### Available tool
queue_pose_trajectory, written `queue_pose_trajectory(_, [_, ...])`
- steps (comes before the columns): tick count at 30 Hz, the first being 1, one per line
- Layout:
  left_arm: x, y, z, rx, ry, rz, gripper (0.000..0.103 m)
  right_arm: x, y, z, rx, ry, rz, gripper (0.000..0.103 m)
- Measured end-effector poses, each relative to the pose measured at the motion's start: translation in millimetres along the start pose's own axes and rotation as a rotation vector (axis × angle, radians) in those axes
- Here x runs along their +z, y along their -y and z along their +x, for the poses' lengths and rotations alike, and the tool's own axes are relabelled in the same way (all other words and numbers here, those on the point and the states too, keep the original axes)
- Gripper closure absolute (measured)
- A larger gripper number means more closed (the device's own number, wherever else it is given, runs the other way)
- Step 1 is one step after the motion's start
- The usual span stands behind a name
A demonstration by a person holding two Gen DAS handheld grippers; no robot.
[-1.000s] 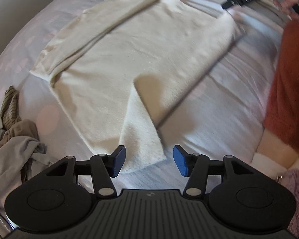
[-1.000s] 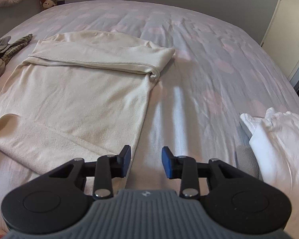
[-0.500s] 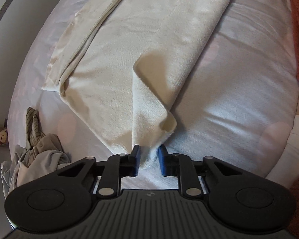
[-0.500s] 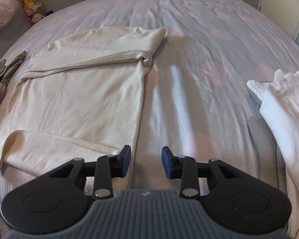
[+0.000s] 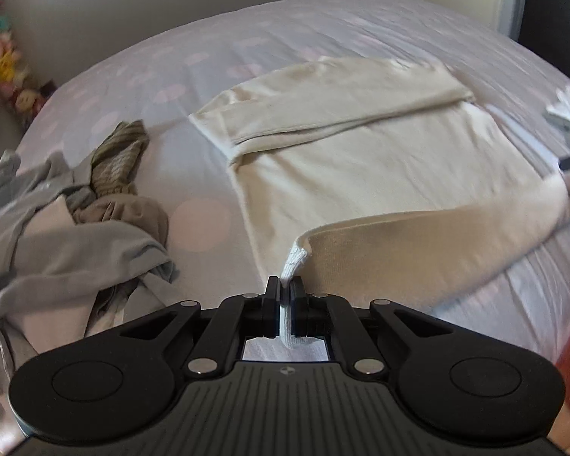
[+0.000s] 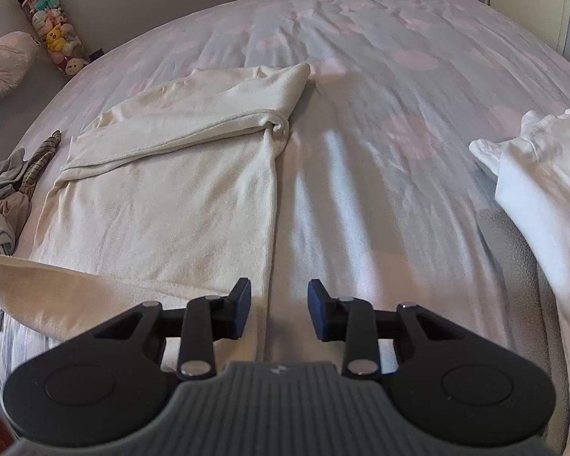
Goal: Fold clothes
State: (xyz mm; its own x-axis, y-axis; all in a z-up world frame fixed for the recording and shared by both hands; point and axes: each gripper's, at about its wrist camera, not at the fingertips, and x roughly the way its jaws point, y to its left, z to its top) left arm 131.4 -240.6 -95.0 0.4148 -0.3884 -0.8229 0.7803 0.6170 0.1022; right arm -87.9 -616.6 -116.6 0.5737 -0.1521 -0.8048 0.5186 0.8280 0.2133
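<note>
Soft daylight falls evenly on the bed, with faint shadows. Fisheye bending curves the edges and darkens the corners. The left wrist view is motion-blurred at its right; the right wrist view is sharper.

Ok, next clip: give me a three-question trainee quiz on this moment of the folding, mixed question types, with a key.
1. True or false: the left gripper is shut on the cuff of the cream sweater.
2. Multiple choice: the right gripper is (A) shut on the sweater's hem, (B) open, over the sweater's edge and the bedsheet, (C) holding the white garment.
3. Fill in: in the left wrist view, the heap of unfolded grey and brown clothes lies to the ___ of the sweater.

Key: 1 true; 2 B; 3 left.
</note>
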Motion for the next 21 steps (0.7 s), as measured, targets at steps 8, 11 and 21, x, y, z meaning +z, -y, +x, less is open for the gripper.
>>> queue_pose_trajectory(8, [-6,-18,29,0.035,-0.094,-0.123,0.1,-2,-5,-1,0.055,0.0,-0.018,0.071])
queue_pose_trajectory(11, [-8,-20,32,0.022,-0.099,-0.137,0.1,-2,-11,4,0.114,-0.033,-0.048,0.072])
queue_pose_trajectory(21, [-10,-18,39,0.022,-0.12,-0.127,0.1,-4,-43,52,0.076,-0.209,-0.146,0.073])
